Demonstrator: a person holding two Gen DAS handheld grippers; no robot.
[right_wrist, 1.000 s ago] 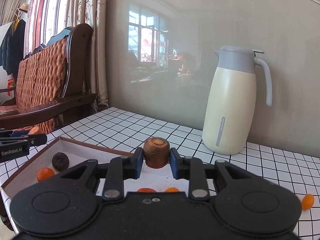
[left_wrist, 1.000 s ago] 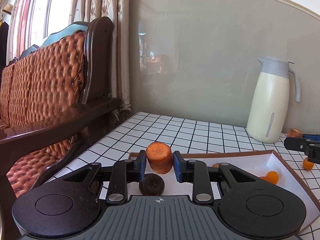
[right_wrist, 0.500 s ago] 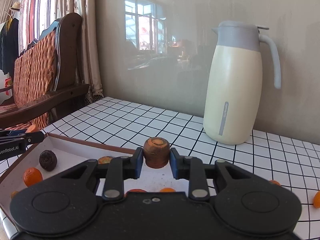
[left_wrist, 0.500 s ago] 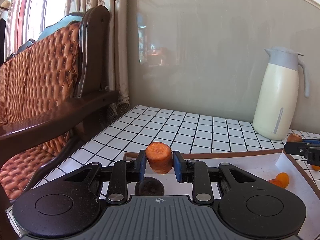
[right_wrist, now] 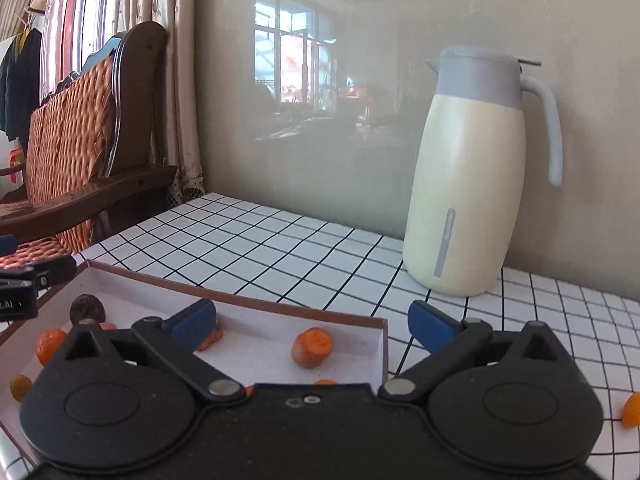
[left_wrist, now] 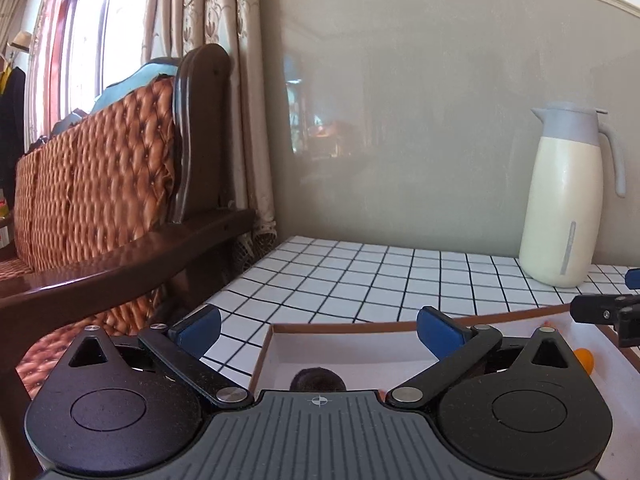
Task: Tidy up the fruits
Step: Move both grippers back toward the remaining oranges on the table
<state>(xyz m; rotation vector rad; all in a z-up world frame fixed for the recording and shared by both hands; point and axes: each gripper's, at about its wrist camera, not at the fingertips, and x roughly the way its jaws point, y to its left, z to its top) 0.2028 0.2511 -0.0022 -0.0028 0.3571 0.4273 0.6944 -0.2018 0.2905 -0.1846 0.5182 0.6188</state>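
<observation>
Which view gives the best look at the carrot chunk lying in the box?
The right wrist view: the carrot chunk lies in full sight on the white floor of the box, between the open fingers. In the left wrist view no carrot chunk can be made out; only part of the box shows.

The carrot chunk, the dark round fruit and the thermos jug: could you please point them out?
carrot chunk (right_wrist: 312,347), right wrist view, side.
dark round fruit (right_wrist: 87,310), right wrist view, front face.
thermos jug (right_wrist: 468,184), right wrist view, cream body.

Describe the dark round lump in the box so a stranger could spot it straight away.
Start at the tall cream jug by the wall, then drop to the shallow white box on the checked table. In the box's far left corner sits the dark lump, the only brown-black piece among orange ones.
</observation>
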